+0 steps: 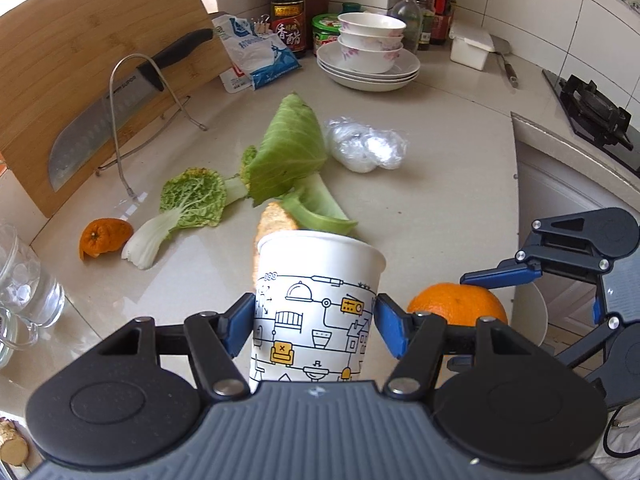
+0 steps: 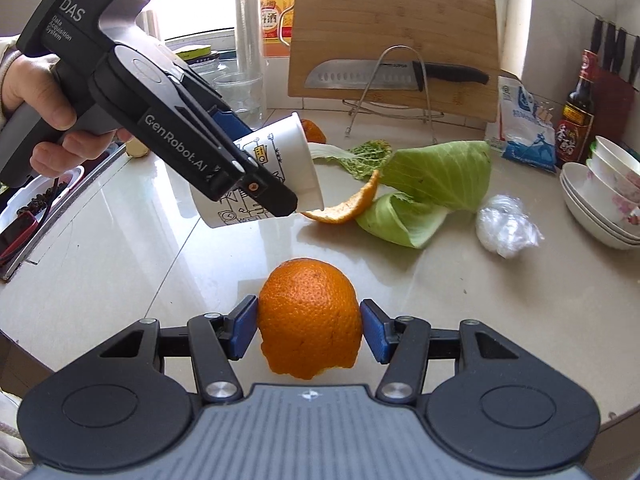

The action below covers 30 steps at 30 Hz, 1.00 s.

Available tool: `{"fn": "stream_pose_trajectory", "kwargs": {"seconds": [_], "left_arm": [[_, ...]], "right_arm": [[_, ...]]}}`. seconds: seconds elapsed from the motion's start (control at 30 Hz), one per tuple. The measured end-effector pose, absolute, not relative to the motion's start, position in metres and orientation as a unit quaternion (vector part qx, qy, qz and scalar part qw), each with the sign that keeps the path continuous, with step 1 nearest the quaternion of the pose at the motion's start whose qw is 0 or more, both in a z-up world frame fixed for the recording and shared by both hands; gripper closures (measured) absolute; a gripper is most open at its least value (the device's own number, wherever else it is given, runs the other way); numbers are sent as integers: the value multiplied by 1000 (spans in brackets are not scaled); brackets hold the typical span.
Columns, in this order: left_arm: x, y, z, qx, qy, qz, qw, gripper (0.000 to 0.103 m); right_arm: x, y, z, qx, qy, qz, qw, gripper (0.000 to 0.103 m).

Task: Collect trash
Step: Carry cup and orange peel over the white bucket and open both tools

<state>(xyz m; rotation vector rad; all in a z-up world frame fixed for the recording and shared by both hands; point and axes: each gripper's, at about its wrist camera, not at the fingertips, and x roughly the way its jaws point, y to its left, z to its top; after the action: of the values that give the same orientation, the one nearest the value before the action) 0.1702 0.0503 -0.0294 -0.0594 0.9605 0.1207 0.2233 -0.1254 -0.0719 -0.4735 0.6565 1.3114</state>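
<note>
Tilting in the left hand-held gripper (image 1: 314,320), paper cup (image 1: 316,312) mouth faces scraps

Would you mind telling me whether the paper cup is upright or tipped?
Tipped: the paper cup leans in the left claw, its mouth facing the orange peel strip.

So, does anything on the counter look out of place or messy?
Yes. Cabbage leaves, an orange peel and a crumpled plastic wrap lie scattered loose on the counter, beside clean stacked bowls.
</note>
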Motion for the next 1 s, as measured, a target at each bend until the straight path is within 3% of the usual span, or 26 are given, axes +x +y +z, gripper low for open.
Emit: {"fn": "stream_pose_trajectory", "kwargs": {"seconds": [0.57, 1.0], "left_arm": [[240, -98, -35, -17, 442, -68, 894, 40], [294, -185, -71, 3, 468, -128, 875, 40]], "right_arm": [[268, -289, -78, -143, 338, 424, 828, 43], [323, -391, -191, -105, 450, 267, 846, 42]]}}
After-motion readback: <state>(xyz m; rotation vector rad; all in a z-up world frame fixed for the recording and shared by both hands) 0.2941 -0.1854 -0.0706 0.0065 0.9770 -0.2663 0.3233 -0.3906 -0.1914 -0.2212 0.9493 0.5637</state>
